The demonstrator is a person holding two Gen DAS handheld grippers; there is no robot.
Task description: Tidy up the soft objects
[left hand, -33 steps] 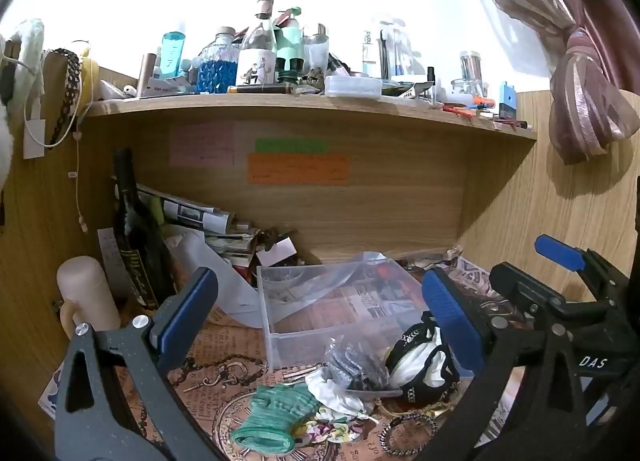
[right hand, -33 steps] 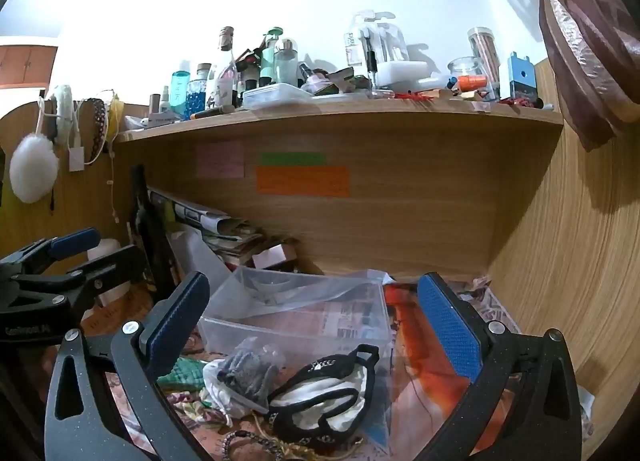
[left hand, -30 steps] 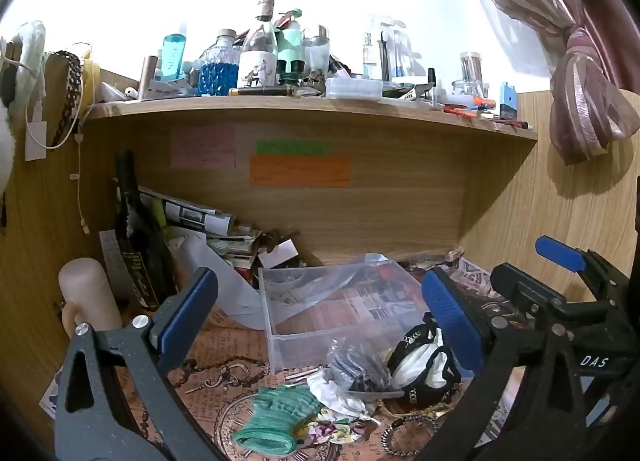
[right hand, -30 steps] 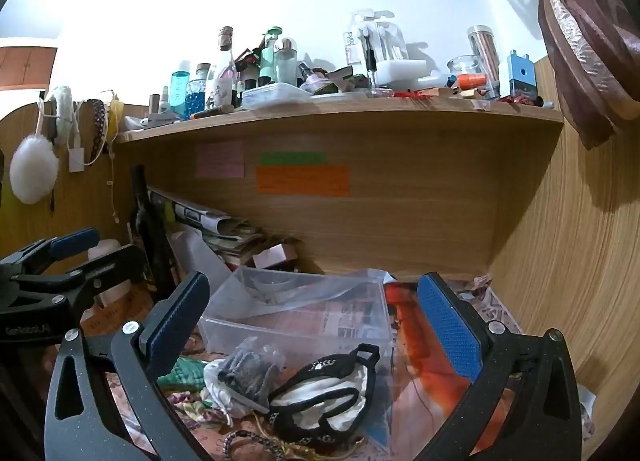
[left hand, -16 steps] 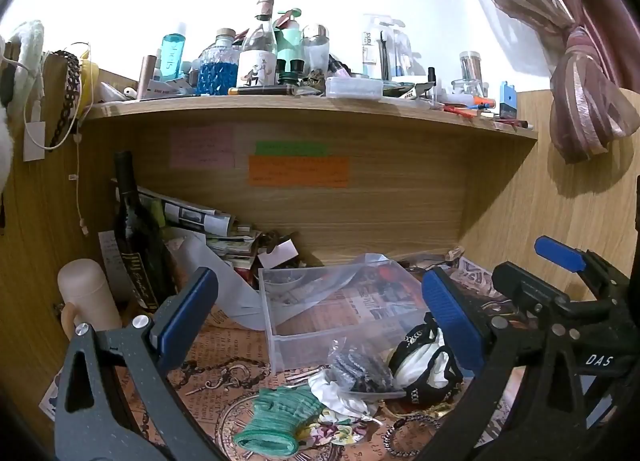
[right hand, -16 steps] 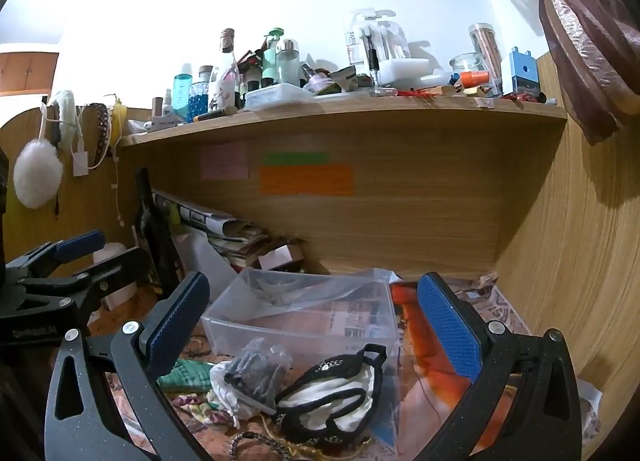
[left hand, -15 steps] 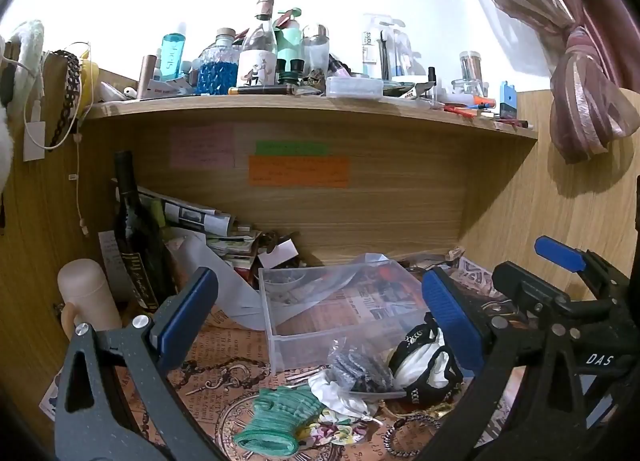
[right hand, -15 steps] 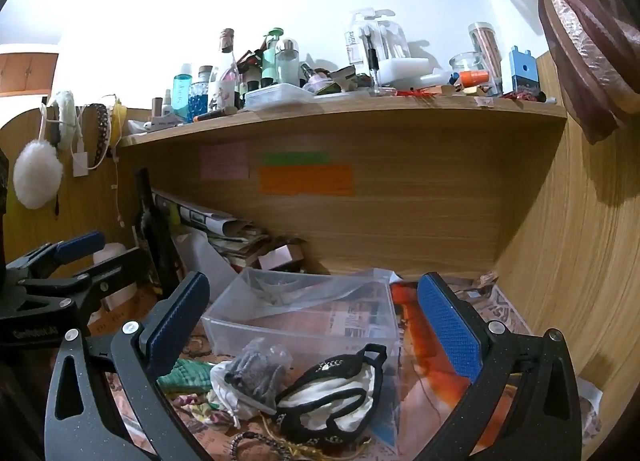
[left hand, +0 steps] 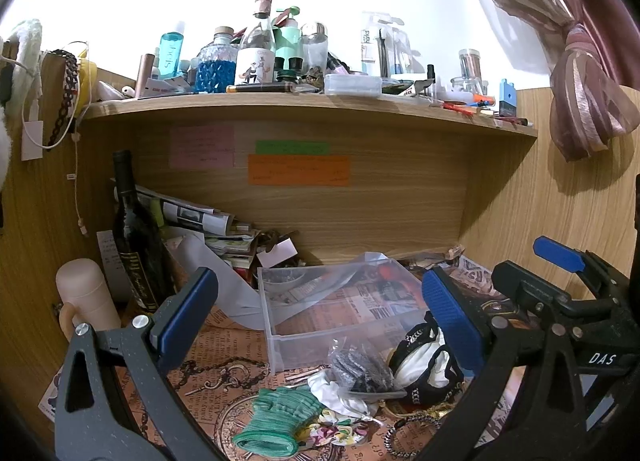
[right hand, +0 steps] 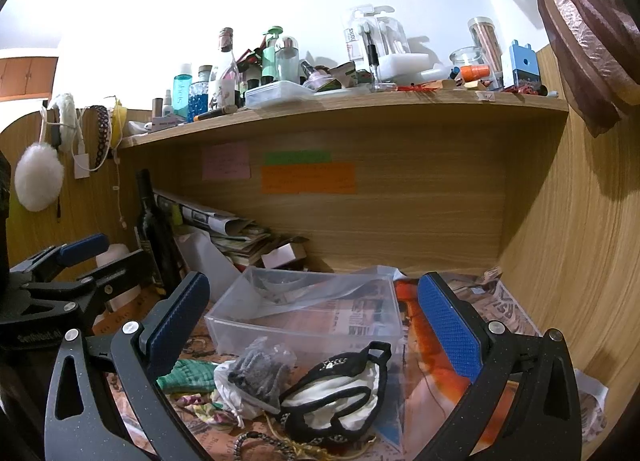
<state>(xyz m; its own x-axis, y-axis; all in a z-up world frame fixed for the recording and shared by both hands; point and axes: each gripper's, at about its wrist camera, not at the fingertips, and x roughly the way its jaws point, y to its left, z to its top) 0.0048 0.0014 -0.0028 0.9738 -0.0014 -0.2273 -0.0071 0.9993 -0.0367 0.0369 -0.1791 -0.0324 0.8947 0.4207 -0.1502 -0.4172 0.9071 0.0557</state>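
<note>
Both the left gripper (left hand: 318,315) and the right gripper (right hand: 314,319) hover with fingers spread wide, holding nothing. Over the last second almost nothing has shifted; the right view only edged slightly, so sorting hasn't begun. The green cloth (left hand: 276,417), black-and-white mask (right hand: 340,389) and grey bundle (right hand: 260,375) lie just near of the clear bin (right hand: 308,335).

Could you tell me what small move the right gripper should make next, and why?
Probably lower the right gripper, open and empty, onto the black-and-white fabric piece; it lies nearest, outside the clear plastic bin.
</note>
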